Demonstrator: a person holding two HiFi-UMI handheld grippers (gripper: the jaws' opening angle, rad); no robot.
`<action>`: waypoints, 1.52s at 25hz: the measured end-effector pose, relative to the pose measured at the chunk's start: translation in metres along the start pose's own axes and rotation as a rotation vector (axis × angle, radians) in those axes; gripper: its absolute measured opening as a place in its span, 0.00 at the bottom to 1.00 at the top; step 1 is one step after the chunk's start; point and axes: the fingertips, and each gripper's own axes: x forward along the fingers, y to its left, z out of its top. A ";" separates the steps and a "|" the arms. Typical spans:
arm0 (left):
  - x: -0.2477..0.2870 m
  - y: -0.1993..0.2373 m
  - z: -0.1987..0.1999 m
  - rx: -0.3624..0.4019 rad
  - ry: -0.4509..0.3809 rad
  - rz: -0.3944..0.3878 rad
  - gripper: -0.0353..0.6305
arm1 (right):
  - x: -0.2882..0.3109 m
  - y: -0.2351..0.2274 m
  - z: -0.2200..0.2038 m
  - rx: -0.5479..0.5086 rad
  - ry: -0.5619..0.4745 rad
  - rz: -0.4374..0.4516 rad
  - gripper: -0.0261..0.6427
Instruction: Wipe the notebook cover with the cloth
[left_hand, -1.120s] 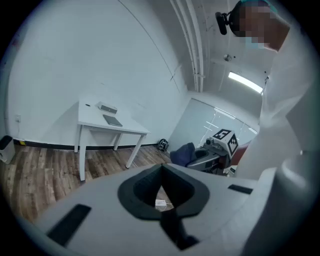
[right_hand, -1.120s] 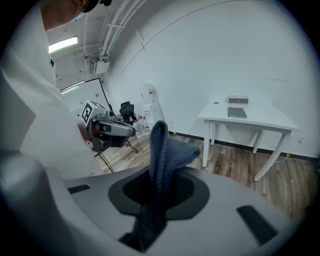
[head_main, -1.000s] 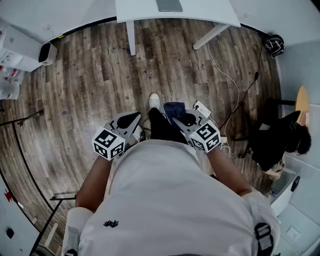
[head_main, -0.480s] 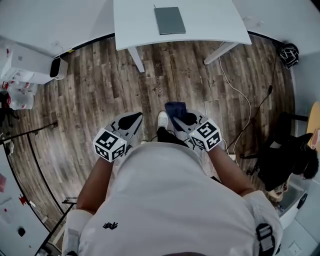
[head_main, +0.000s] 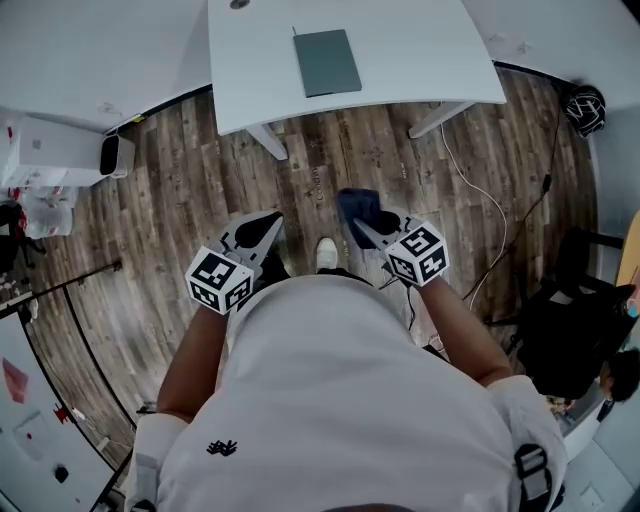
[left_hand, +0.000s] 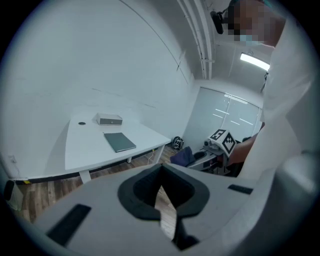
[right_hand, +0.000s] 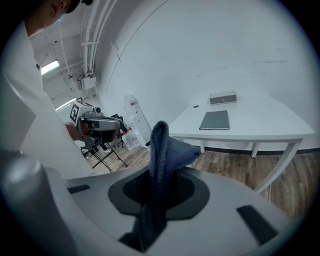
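Notebook (head_main: 327, 62): one, on table (head_main: 420, 50); right gripper (head_main: 372, 228) clamps one cloth (head_main: 354, 205); left gripper (head_main: 262, 228) closed, empty.

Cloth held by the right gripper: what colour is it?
Dark blue cloth, clearest in the right gripper view.

The cloth (right_hand: 160, 145) is soft fabric, the notebook cover (head_main: 326, 62) matt, the table (head_main: 420, 50) smooth, the floor (head_main: 190, 170) wood-grained.

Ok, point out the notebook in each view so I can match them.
Head view: notebook at top centre, flat on the white table.
Left gripper view: notebook left of centre, on that table.
Right gripper view: notebook right of centre, beyond the cloth.
Shared landmark: the white table under it.
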 end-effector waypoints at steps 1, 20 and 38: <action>0.006 0.007 0.004 0.010 0.004 0.003 0.06 | 0.003 -0.007 0.004 0.008 -0.005 -0.008 0.13; 0.164 0.202 0.050 0.143 0.139 -0.221 0.06 | 0.101 -0.134 0.098 0.164 0.073 -0.254 0.13; 0.255 0.212 0.005 0.182 0.365 -0.257 0.06 | 0.193 -0.196 0.130 0.140 0.278 -0.145 0.13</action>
